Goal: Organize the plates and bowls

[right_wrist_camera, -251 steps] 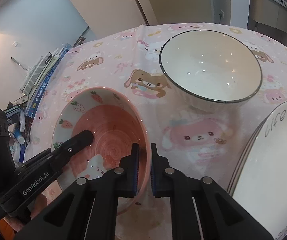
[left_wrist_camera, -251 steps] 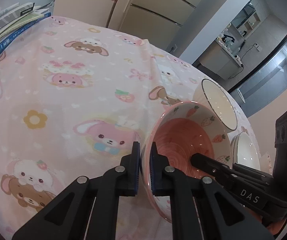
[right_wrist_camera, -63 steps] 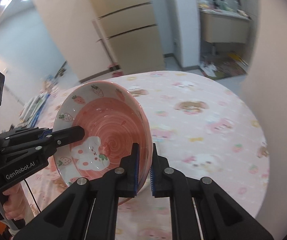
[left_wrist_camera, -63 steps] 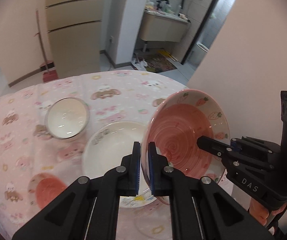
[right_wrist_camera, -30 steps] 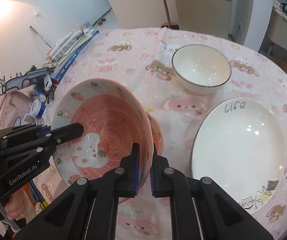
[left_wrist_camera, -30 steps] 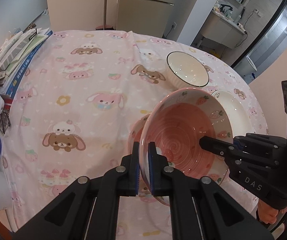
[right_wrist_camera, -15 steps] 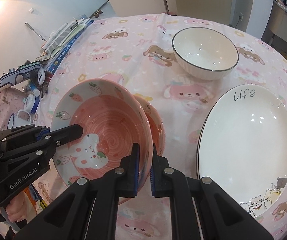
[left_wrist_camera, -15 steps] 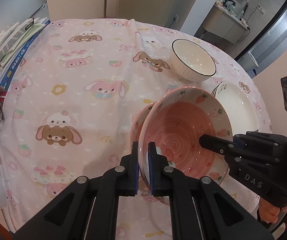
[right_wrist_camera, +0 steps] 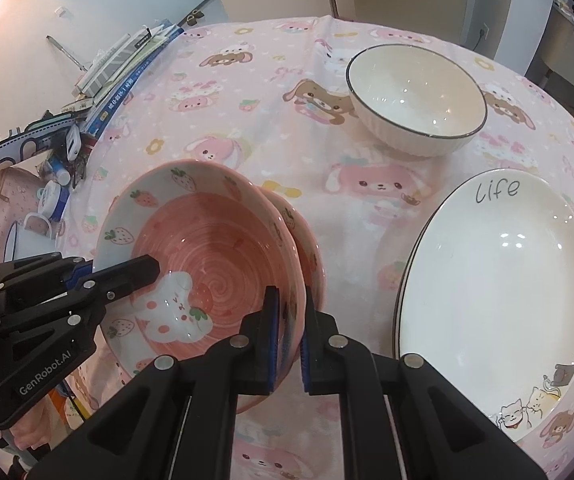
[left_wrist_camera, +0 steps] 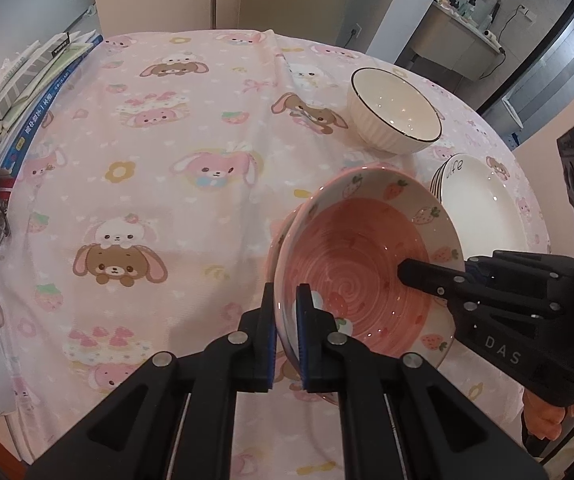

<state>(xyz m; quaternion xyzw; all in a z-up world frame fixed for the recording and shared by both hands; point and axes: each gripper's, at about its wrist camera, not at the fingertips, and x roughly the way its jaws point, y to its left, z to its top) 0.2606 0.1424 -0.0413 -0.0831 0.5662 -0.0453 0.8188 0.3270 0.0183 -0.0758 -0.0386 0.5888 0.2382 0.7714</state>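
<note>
Pink cartoon-print cloth covers the table (left_wrist_camera: 159,184). Left claw (left_wrist_camera: 285,322) and right claw (right_wrist_camera: 287,328) each pinch opposite rims of the pink strawberry bowl (right_wrist_camera: 207,264), tilted just over a matching pink bowl (right_wrist_camera: 307,248) — likely for nesting. Right: white "life" plates (right_wrist_camera: 499,280); far: white bowl (right_wrist_camera: 415,96) — sorted by kind.

Two pink strawberry bowls (right_wrist_camera: 215,248), one held above the second pink bowl (right_wrist_camera: 307,256) just behind it; one white ribbed bowl (right_wrist_camera: 415,100) at the far right; white "Life" plates (right_wrist_camera: 499,288) stacked at the near right, their number unclear; two black grippers; one row of books (left_wrist_camera: 39,92) at the far left.
</note>
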